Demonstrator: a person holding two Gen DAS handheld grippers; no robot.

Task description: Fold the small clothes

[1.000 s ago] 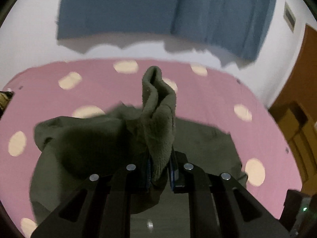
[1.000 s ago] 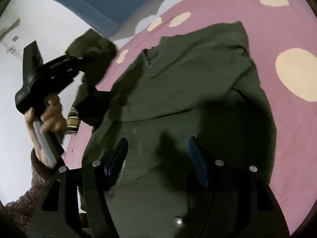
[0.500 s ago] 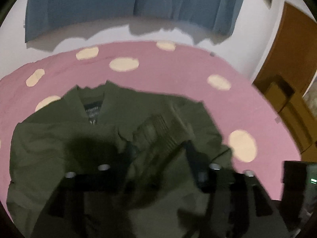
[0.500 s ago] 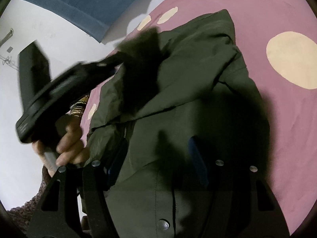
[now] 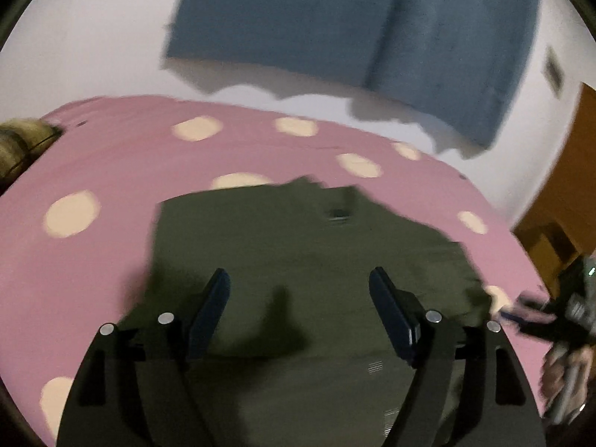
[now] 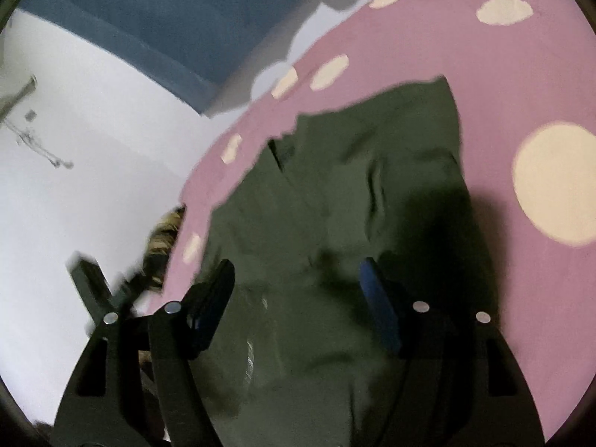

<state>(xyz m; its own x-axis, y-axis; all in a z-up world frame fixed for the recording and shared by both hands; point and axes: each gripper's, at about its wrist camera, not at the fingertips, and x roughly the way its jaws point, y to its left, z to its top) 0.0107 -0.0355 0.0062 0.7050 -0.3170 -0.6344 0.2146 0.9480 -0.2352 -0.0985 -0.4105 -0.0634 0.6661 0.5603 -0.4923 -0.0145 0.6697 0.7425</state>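
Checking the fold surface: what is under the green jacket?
The green jacket lies on a pink polka-dot sheet. Whatever is beneath its middle is covered.

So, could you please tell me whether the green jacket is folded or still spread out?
Partly folded: the green jacket lies on the pink spotted cover with one side turned in, leaving a straight edge.

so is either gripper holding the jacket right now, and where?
Neither. The left gripper and the right gripper are both open above the olive jacket, which lies on the pink dotted sheet.
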